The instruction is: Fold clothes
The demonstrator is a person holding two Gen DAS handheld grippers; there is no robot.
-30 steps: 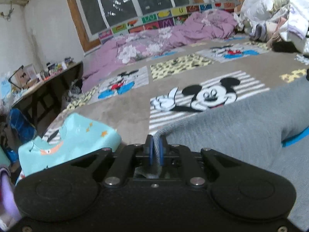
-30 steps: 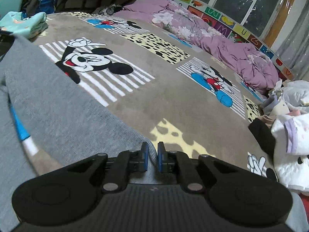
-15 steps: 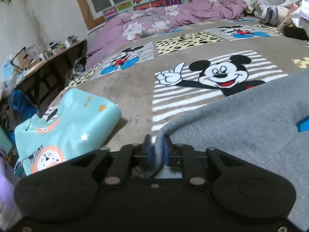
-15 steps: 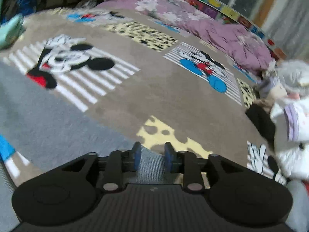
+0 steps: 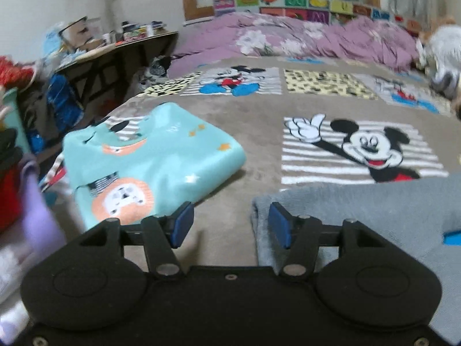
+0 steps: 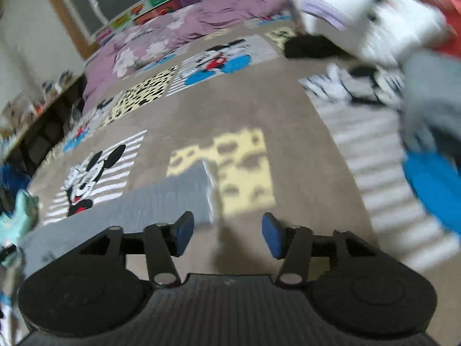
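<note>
The grey garment (image 5: 374, 219) runs off the right edge; the clothes pile (image 6: 374, 14) is smeared by motion blur.

The sweater (image 5: 374, 210) is grey with a bit of bright blue. The folded shirt (image 5: 149, 161) is light green-blue with an orange circle, stars and black-and-white stripes. The blanket (image 5: 259, 132) is brown with Mickey Mouse pictures, white stripes and yellow squares with black spots. The bedding (image 5: 302, 37) is purple with flowers. The gripper pads (image 5: 181, 224) are blue.
</note>
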